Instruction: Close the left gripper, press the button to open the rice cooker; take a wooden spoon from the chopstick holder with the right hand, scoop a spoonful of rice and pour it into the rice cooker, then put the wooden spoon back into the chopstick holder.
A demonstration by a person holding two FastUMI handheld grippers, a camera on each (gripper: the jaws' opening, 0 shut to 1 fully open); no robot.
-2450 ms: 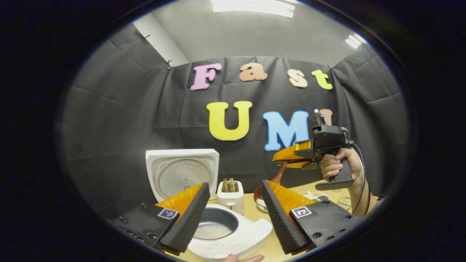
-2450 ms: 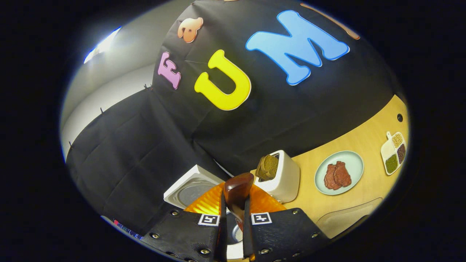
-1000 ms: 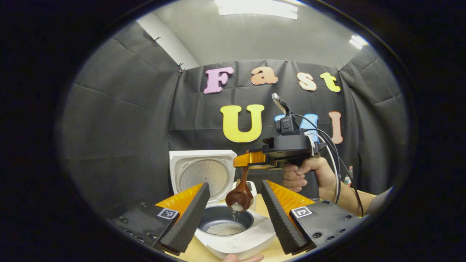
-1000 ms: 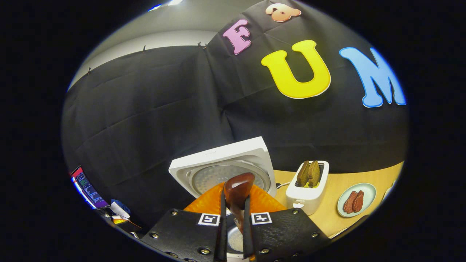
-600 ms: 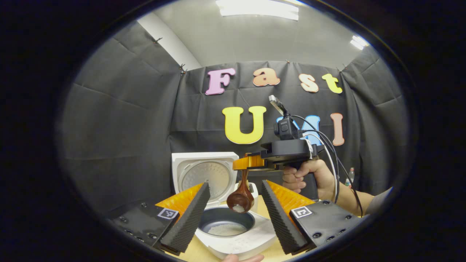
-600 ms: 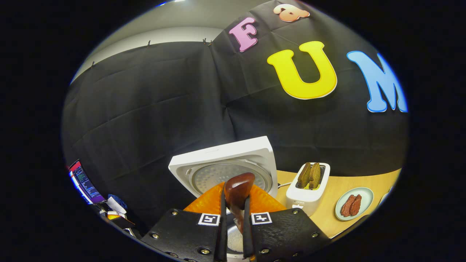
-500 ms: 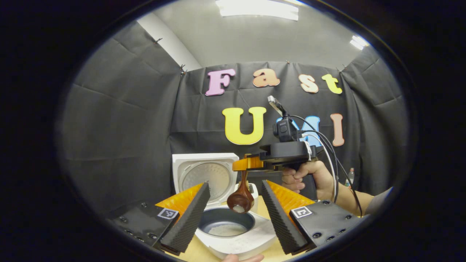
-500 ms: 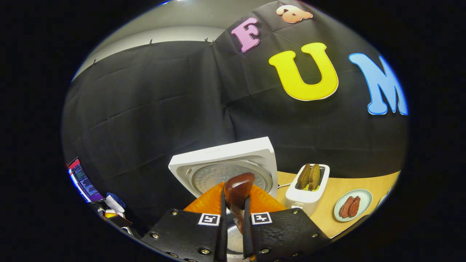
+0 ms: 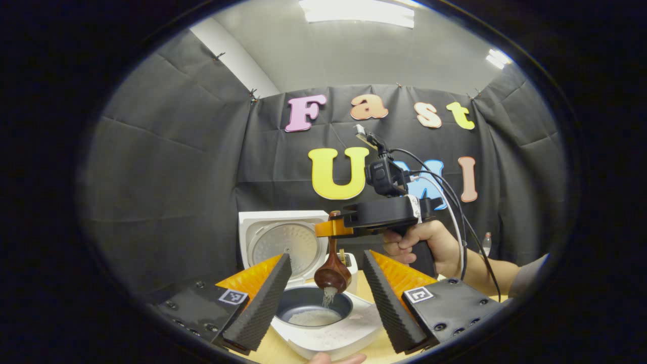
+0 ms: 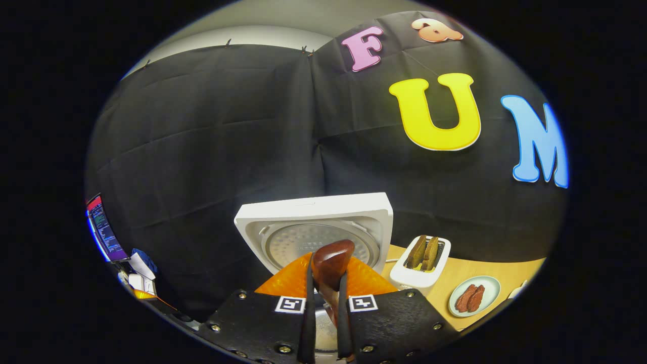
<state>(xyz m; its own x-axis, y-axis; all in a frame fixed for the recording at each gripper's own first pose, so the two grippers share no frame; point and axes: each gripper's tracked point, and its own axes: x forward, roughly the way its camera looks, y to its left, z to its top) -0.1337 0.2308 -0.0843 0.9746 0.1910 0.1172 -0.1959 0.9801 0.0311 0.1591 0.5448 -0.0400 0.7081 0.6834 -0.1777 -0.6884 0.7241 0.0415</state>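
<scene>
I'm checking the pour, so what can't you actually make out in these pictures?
- Rice left in the wooden spoon: left gripper view, bowl faces away.
- Spoon's bowl: right gripper view, hidden behind the right gripper.
- Rice cooker pot's near side: left gripper view, rim hides it.
- Button on the cooker's front: left gripper view, cut off by the bottom edge.

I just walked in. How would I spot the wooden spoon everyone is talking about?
Find the white rice cooker with its lid standing open against the black cloth wall. Just above its grey inner pot, the right gripper pinches a dark brown wooden spoon that hangs bowl down. It is the one thing with white rice trickling from it into the pot.
</scene>
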